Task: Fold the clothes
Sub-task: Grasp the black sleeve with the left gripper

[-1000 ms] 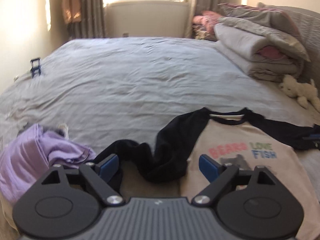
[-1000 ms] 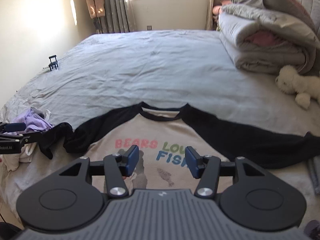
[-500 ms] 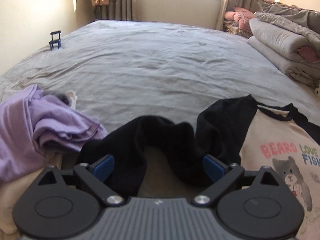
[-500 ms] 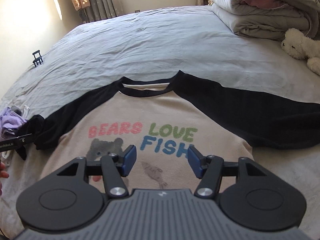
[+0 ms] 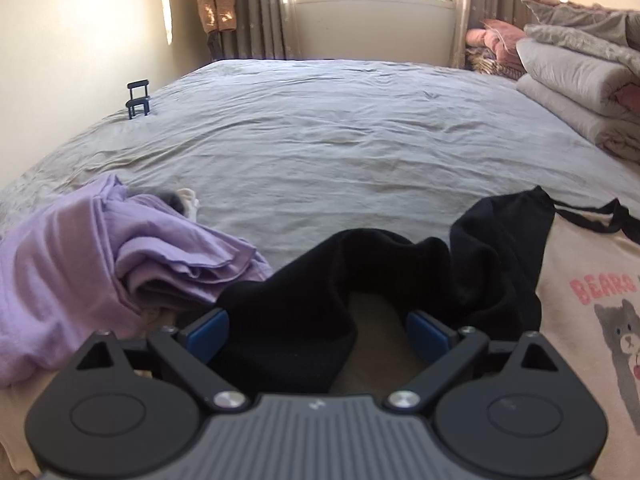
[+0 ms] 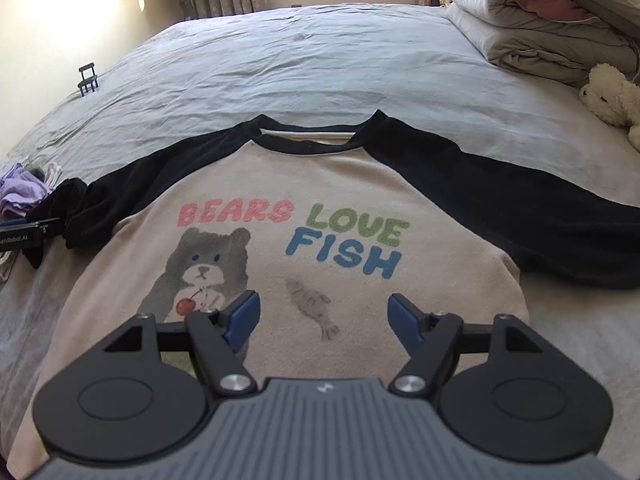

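Observation:
A beige shirt (image 6: pixel 280 280) with black sleeves and a "BEARS LOVE FISH" print lies face up on the grey bed. Its left sleeve (image 5: pixel 320 280) is bunched up. My left gripper (image 5: pixel 318 328) is open, its jaws on either side of the bunched sleeve end. My right gripper (image 6: pixel 322 316) is open and empty, hovering over the lower chest print near the fish. The right sleeve (image 6: pixel 520 216) lies spread out. The shirt body also shows at the right of the left wrist view (image 5: pixel 592 300).
A crumpled purple garment (image 5: pixel 80 264) lies left of the sleeve. Folded duvets (image 6: pixel 540 20) and a white plush toy (image 6: pixel 612 96) sit at the right. A small black stand (image 5: pixel 138 100) is on the bed's far left. The grey sheet (image 5: pixel 340 140) stretches ahead.
My left gripper moved left and forward along the black sleeve, so the bunched end now sits between its jaws. My right gripper rose back over the shirt and opened wider.

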The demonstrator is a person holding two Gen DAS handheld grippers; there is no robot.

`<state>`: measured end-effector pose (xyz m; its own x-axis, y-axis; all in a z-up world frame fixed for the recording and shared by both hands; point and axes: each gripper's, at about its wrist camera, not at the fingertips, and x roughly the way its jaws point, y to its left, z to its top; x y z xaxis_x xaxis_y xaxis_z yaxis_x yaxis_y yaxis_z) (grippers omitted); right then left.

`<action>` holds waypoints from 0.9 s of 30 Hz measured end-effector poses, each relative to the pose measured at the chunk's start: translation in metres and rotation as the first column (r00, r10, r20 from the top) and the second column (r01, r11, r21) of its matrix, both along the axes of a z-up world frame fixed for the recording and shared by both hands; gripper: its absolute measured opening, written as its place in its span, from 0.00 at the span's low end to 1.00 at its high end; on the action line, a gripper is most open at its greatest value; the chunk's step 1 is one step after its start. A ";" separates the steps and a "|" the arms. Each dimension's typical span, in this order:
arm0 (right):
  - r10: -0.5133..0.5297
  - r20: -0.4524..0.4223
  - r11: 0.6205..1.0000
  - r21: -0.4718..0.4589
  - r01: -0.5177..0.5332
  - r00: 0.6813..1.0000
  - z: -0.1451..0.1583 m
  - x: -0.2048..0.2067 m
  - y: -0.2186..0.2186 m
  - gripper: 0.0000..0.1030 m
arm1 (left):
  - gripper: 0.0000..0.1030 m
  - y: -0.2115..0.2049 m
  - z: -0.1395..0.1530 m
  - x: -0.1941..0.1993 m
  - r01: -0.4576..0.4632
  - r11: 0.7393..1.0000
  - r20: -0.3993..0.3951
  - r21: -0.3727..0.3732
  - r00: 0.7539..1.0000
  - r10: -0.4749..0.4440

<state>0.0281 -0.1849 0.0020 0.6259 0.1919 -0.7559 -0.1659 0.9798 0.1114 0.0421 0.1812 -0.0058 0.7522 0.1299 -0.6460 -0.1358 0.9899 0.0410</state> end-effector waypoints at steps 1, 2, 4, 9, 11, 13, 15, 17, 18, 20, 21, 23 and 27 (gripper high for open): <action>0.006 -0.004 1.000 -0.001 -0.006 1.000 0.000 0.000 0.000 0.72 | 0.93 0.003 0.001 -0.001 -0.003 1.000 0.007 -0.014 1.000 0.003; 0.008 -0.010 1.000 -0.003 -0.008 1.000 -0.002 0.000 0.001 0.72 | 0.92 0.006 0.002 -0.001 -0.006 1.000 0.014 -0.029 1.000 0.006; 0.008 -0.023 1.000 -0.006 -0.008 1.000 -0.004 0.000 0.002 0.72 | 0.91 0.011 0.004 -0.002 -0.012 0.998 0.028 -0.058 1.000 0.013; 0.008 -0.043 1.000 -0.018 -0.009 0.999 -0.010 0.000 0.004 0.72 | 0.72 0.017 0.001 0.003 -0.028 0.997 0.036 -0.078 0.999 0.031; 0.008 -0.043 1.000 -0.024 -0.009 0.999 -0.010 -0.001 0.005 0.72 | 0.60 0.017 -0.003 0.006 -0.039 0.997 0.022 -0.067 0.999 0.040; 0.006 -0.041 1.000 -0.028 -0.007 0.999 -0.010 -0.001 0.005 0.72 | 0.44 0.017 -0.006 0.009 -0.049 0.997 0.008 -0.055 0.999 0.050; 0.002 -0.036 1.000 -0.031 -0.003 0.999 -0.008 -0.002 0.004 0.72 | 0.15 0.016 -0.008 0.010 -0.052 0.998 0.012 -0.031 0.999 0.052; 0.002 -0.028 1.000 -0.029 -0.003 1.000 -0.006 -0.004 0.004 0.72 | 0.13 0.013 -0.005 0.008 -0.051 0.998 0.045 -0.024 0.998 0.052; 0.006 -0.024 1.000 -0.030 -0.006 1.000 -0.005 -0.004 0.004 0.72 | 0.13 0.010 -0.001 0.006 -0.044 0.999 0.071 -0.020 0.996 0.045; 0.011 -0.015 0.999 -0.034 -0.012 1.000 -0.003 -0.005 0.005 0.72 | 0.12 0.004 0.006 0.001 -0.029 0.999 0.125 -0.012 0.992 0.031; 0.014 -0.013 0.999 -0.035 -0.014 1.000 -0.003 -0.006 0.006 0.72 | 0.12 0.002 0.011 -0.001 -0.013 1.000 0.149 -0.016 0.989 0.015; 0.020 -0.008 0.999 -0.034 -0.021 1.000 -0.002 -0.007 0.008 0.72 | 0.12 -0.008 0.016 -0.006 0.046 0.998 0.181 -0.031 0.983 -0.039; 0.036 0.001 0.999 -0.032 -0.036 0.999 0.001 -0.010 0.012 0.72 | 0.12 -0.035 0.019 -0.009 0.186 0.981 0.200 -0.056 0.965 -0.171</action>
<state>0.0178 -0.1732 0.0029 0.6205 0.1906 -0.7607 -0.2016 0.9762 0.0801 0.0329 0.1462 0.0131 0.8702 -0.0600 -0.4890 0.0451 0.9981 -0.0422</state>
